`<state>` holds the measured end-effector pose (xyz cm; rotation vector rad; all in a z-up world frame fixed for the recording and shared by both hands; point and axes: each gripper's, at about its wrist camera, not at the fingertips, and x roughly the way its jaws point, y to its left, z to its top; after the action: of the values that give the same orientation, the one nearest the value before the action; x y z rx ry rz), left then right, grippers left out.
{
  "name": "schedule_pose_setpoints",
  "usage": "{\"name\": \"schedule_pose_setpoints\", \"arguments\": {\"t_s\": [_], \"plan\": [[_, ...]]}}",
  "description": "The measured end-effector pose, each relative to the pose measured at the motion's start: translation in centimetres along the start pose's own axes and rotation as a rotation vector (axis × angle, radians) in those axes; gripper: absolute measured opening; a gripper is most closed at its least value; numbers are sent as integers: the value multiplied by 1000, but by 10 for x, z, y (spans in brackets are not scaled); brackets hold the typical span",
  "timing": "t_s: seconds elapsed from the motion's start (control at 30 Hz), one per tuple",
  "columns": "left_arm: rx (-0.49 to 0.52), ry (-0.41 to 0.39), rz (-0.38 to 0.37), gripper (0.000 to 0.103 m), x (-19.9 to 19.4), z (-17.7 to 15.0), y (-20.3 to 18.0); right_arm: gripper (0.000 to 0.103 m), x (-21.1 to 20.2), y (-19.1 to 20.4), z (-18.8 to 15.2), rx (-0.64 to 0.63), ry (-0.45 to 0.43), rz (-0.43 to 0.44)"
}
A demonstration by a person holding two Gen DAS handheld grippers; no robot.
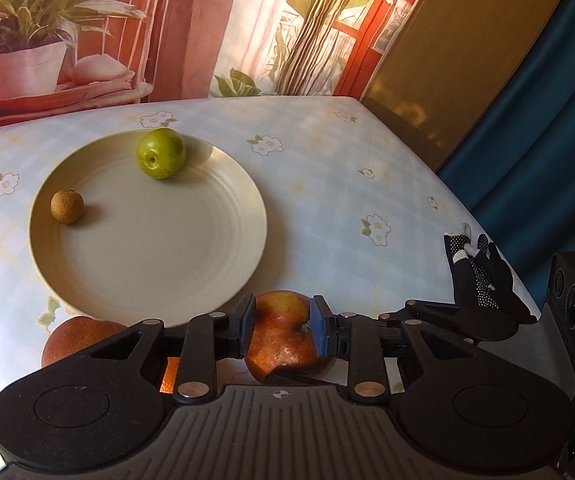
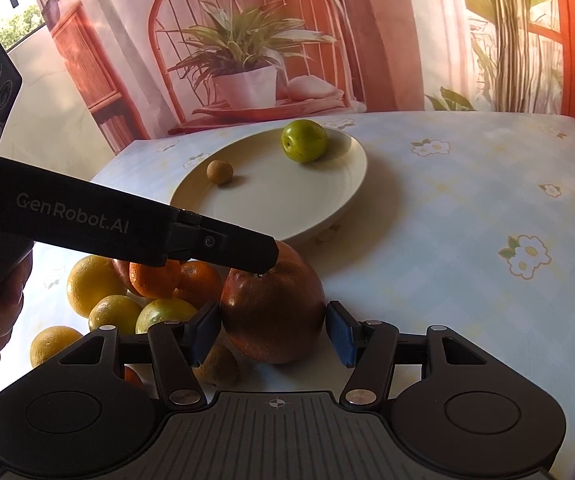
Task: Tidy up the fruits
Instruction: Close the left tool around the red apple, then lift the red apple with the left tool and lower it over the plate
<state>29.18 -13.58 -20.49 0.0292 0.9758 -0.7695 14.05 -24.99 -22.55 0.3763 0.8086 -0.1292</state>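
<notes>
A red apple (image 2: 273,312) rests on the flowered tablecloth in front of a cream plate (image 2: 287,208). My right gripper (image 2: 273,334) has its blue pads against the apple's two sides, shut on it. My left gripper (image 1: 282,320) comes in from the left, and its jaws are a narrow gap apart. Its fingertips (image 2: 261,264) rest on the top of the apple (image 1: 281,344) near the stem, without pinching it. On the plate (image 1: 147,272) lie a green round fruit (image 1: 161,153) and a small brown fruit (image 1: 67,207).
A pile of oranges and yellow citrus (image 2: 147,284) lies left of the apple, with a brown fruit (image 2: 217,364) in front and another red fruit (image 1: 75,340) beside the plate. A gloved hand (image 1: 479,272) holds the right gripper. The table's right edge (image 1: 467,208) drops off.
</notes>
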Motion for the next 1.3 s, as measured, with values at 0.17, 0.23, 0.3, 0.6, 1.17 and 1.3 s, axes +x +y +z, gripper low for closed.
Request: {"name": "schedule_pose_setpoints", "arguments": {"t_s": [0.17,0.23,0.3,0.6,1.17,1.3], "plan": [[-51,-1,-34,38,2,-2,8,54,-1,-2,-1,34,-7,6],[-62,1,-43,38,3,-1,9,54,-1,-4,-1,53,-10,11],[-63,0,-48,38,4,-2,9,53,-1,-5,-1,61,-14,13],[-98,-44,-73,38,-11,3,14,53,-12,4,11,8,-40,15],[-146,-159,10,37,-37,52,58,53,30,27,92,-159,-74,78],[-192,-146,22,38,-30,64,79,53,55,27,106,-172,-65,91]]}}
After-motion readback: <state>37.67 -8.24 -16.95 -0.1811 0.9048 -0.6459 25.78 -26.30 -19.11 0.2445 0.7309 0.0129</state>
